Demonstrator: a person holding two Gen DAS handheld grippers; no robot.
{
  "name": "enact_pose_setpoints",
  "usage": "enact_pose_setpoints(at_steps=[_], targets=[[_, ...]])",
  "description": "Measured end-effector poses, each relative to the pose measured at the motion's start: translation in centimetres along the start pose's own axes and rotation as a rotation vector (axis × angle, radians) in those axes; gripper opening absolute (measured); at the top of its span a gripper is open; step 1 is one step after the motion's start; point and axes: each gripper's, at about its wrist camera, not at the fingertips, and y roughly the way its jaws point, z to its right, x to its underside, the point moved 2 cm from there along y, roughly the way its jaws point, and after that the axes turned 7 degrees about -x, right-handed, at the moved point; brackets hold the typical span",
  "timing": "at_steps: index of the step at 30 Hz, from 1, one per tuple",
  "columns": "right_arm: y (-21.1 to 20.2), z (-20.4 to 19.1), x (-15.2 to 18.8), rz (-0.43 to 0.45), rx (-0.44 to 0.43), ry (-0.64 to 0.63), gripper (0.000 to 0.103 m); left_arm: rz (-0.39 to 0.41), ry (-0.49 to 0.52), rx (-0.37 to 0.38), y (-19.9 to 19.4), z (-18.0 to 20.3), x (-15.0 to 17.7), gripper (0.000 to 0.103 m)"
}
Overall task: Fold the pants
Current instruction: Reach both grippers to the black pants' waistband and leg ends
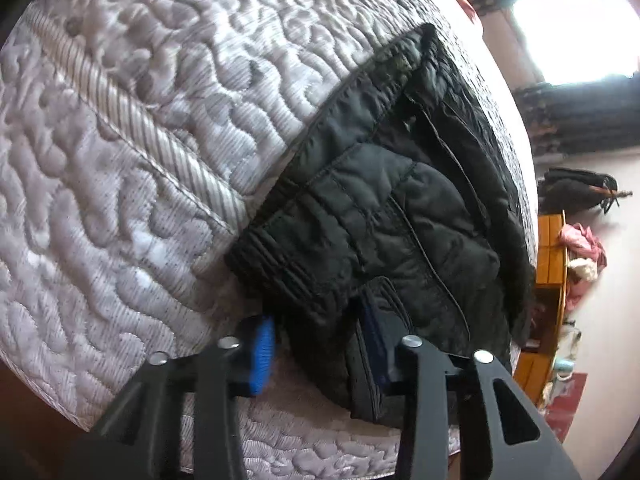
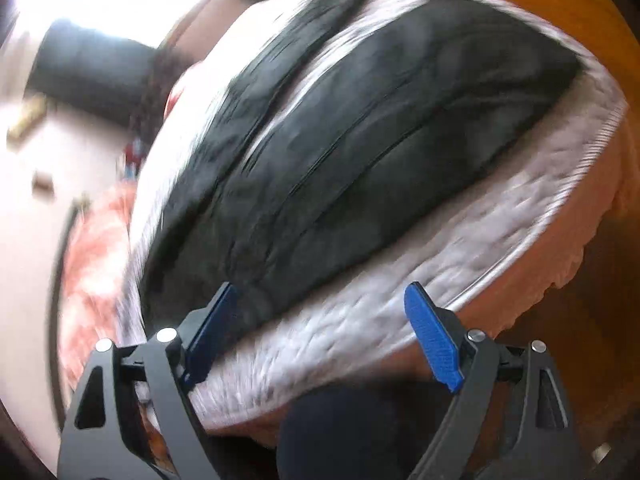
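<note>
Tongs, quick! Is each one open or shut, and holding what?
Left tongs: around the waistband corner of the black pants; whether they pinch it cannot be told.
Right tongs: open, holding nothing.

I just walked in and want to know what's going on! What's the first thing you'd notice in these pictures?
The big black padded pants catch the eye first, spread on the white quilted mattress with its wavy stitching. Next come the bright blue fingers of the left gripper, with the pants' edge between them, and the right gripper, open just above the mattress edge beside the pants.
</note>
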Motion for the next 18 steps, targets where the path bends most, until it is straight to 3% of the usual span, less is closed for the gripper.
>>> enact_pose_setpoints(at_steps=[1, 3, 5, 7, 9, 11, 17, 18], targets=[[-0.6, 1.2, -1.0, 0.025, -0.018, 0.041, 0.065, 0.002, -0.002, 0.003, -0.1, 0.2, 0.0, 0.033], [-2.6, 5.0, -4.0, 0.106, -0.065, 0.164, 0.057, 0.015, -0.003, 0.009, -0.6, 0.8, 0.0, 0.031], [-4.6, 8.7, -6.7, 0.188, -0.099, 0.274, 0.058, 0.026, -0.002, 0.002, -0.2, 0.7, 0.0, 0.031], [-5.7, 11.8, -8.6, 0.246, -0.120, 0.364, 0.073, 0.026, -0.023, -0.006, 0.4, 0.7, -0.1, 0.035], [-6.1, 13.6, -9.8, 0.267, -0.142, 0.414, 0.073, 0.034, -0.061, 0.019, 1.6, 1.1, -0.3, 0.046], [-6.0, 14.6, -11.1, 0.278, -0.130, 0.414, 0.073, 0.042, -0.087, 0.032, 2.0, 1.0, -0.2, 0.047], [-3.5, 16.7, -13.1, 0.258, -0.151, 0.448, 0.073, 0.082, -0.099, -0.030, 2.3, 1.8, 0.2, 0.032], [-3.3, 16.9, -13.5, 0.259, -0.158, 0.447, 0.065, 0.084, -0.101, -0.030, 2.3, 2.0, 0.2, 0.029]])
